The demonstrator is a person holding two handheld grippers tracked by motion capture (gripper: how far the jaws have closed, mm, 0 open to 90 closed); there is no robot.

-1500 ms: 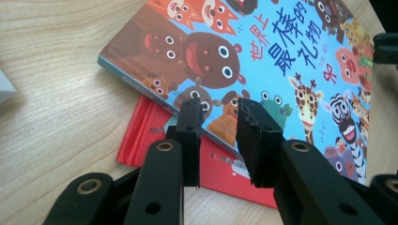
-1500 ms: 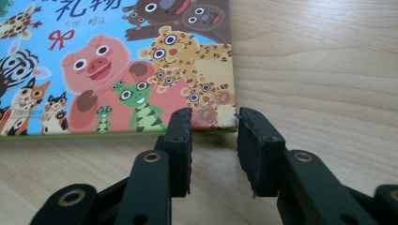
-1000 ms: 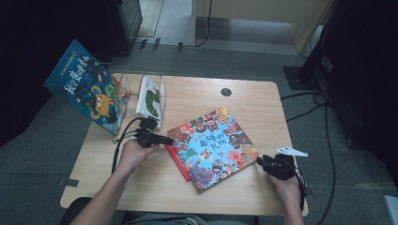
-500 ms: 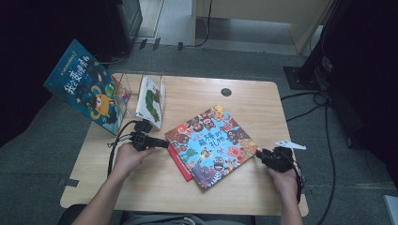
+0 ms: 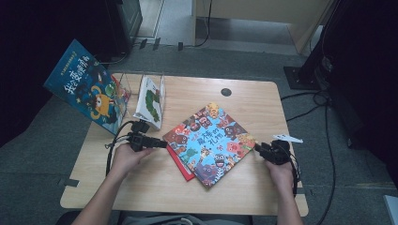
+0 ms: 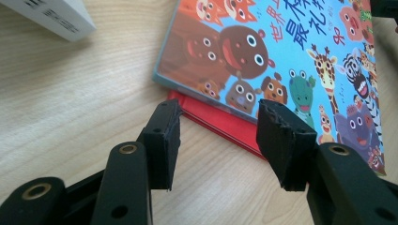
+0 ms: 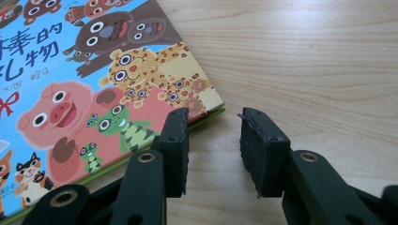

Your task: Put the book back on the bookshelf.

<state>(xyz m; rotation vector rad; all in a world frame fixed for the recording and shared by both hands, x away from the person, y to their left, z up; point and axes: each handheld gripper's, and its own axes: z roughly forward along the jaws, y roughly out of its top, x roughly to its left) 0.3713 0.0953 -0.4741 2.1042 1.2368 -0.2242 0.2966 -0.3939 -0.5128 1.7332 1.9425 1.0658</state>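
Observation:
A colourful animal picture book [image 5: 210, 143] lies slantwise on the wooden table [image 5: 141, 187], on top of a red book [image 5: 180, 163]. My left gripper [image 5: 162, 144] points at the stack's left corner. Its jaws have just been opening, and in the left gripper view the left gripper [image 6: 220, 117] stands open. The red book's edge [image 6: 206, 115] lies just beyond its pads, below the picture book [image 6: 291, 56]. My right gripper [image 5: 258, 147] sits at the book's right corner. In the right gripper view the right gripper [image 7: 216, 119] is open, the book's corner [image 7: 94, 93] beside one pad and bare table between the pads.
A white book with a green caterpillar [image 5: 151, 102] stands at the back left by a clear holder [image 5: 123, 84]. A blue picture book [image 5: 87, 91] leans past the table's left edge. A black grommet [image 5: 226, 92] sits at the back. Cables run on the floor at right.
The left jaws have spread and drawn back slightly from the book's left corner. The right gripper has moved up the table toward the book's right corner.

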